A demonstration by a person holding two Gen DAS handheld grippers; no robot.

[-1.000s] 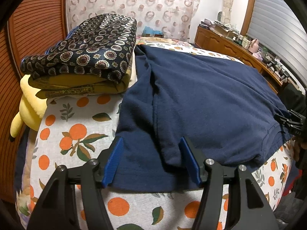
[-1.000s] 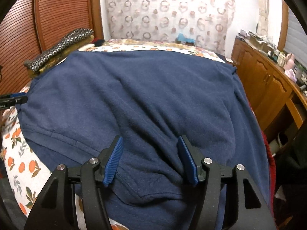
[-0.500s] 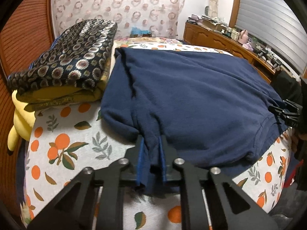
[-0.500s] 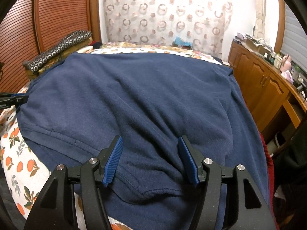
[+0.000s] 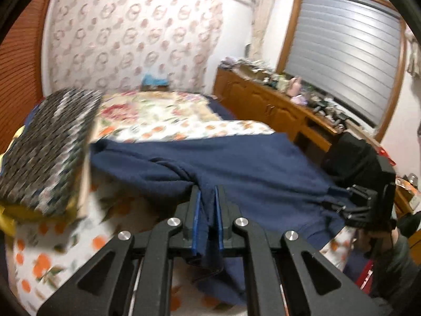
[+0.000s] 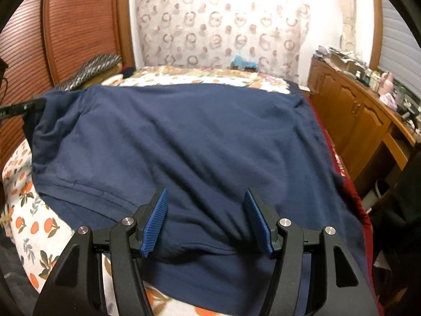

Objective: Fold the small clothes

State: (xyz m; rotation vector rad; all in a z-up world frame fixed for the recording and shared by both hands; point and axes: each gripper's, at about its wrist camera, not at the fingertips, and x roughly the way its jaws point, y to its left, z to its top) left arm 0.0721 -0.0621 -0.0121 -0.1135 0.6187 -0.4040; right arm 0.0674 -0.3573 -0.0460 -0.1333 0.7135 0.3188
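A navy blue garment (image 5: 252, 163) lies spread on a bed with an orange-print sheet (image 5: 52, 250). My left gripper (image 5: 207, 197) is shut on a bunched fold at the garment's near left edge and holds it lifted off the sheet. In the right wrist view the same garment (image 6: 184, 137) fills the middle. My right gripper (image 6: 206, 205) is open, its blue pads (image 6: 155, 221) set either side of a raised fold by the near hem. The right gripper also shows at the right of the left wrist view (image 5: 365, 200), and the left gripper's tip at the far left of the right wrist view (image 6: 23, 106).
A stack of folded patterned and yellow cloth (image 5: 44, 152) sits at the bed's left. A wooden cabinet (image 6: 350, 115) with clutter runs along the right under a shuttered window (image 5: 342, 42). A patterned curtain (image 6: 221, 26) hangs behind the bed. Red fabric (image 6: 350, 181) lies at the bed's right edge.
My left gripper closed on the garment's left edge and has lifted it up and forward, so the far part of the sheet now shows. The right gripper stays open over the hem.
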